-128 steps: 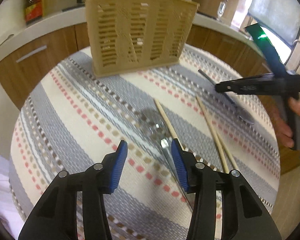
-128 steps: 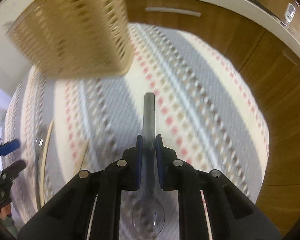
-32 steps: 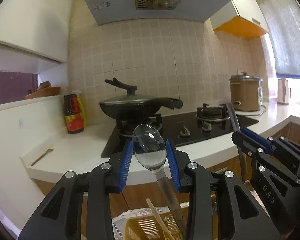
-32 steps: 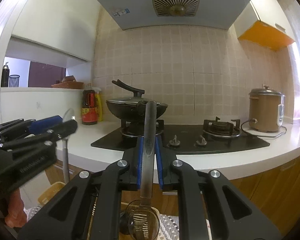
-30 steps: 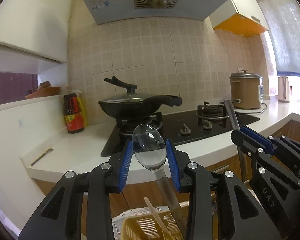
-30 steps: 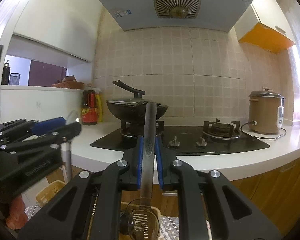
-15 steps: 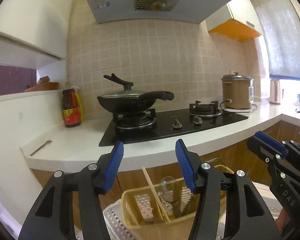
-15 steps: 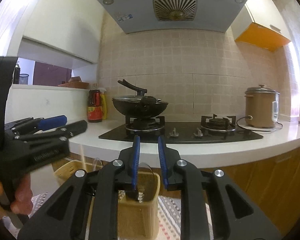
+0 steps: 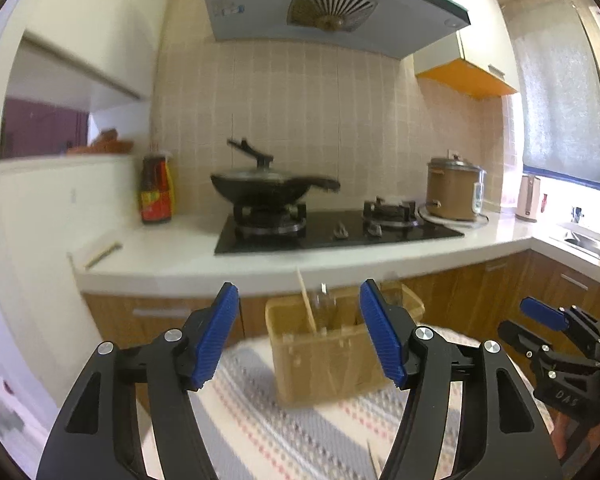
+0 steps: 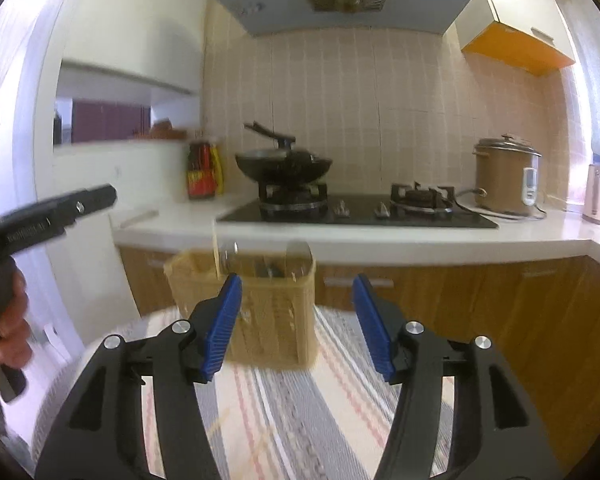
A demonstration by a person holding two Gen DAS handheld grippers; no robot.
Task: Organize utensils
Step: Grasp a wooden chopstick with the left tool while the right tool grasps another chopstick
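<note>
Spoons dropped into caddy, both tools empty, beyond it

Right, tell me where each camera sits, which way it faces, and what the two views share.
Left wrist: on the left gripper, open and empty, facing the utensil basket and stove; the right gripper shows at the right edge.
Right wrist: on the right gripper, open and empty, facing the same way; the left gripper and a hand show at the left edge.
Shared: basket, stove, wok, striped tablecloth.
</note>
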